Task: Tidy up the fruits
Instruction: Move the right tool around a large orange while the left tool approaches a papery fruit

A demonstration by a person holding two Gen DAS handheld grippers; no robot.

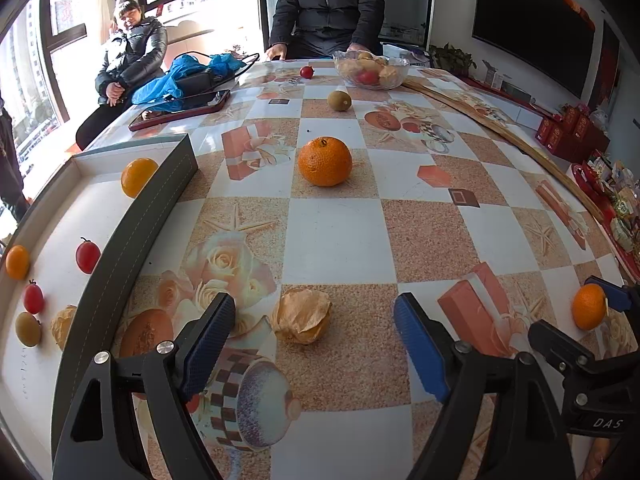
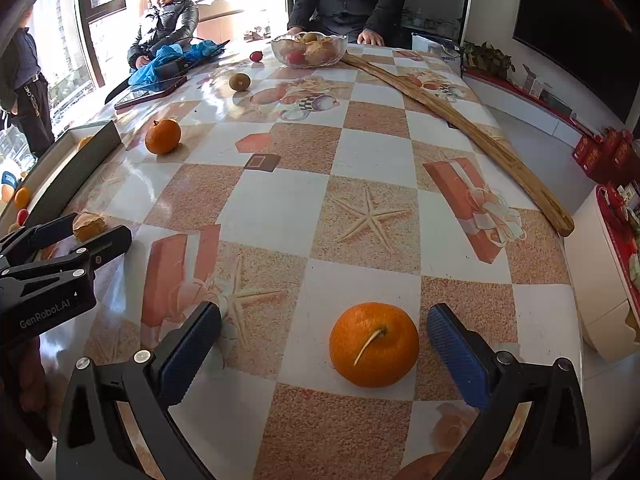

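Right claw (image 2: 324, 356) jaws wide apart, tangerine (image 2: 374, 344) between pads, untouched, nearer right pad. Left claw (image 1: 316, 344) apart, straddling husked physalis (image 1: 302, 314).

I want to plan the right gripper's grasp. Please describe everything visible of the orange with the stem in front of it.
The orange is round, bright and dimpled, with a thin pale curved stem on top. It sits on the patterned tablecloth, between the open fingers of the right gripper but nearer the right one; no pad touches it. It also shows in the left wrist view.
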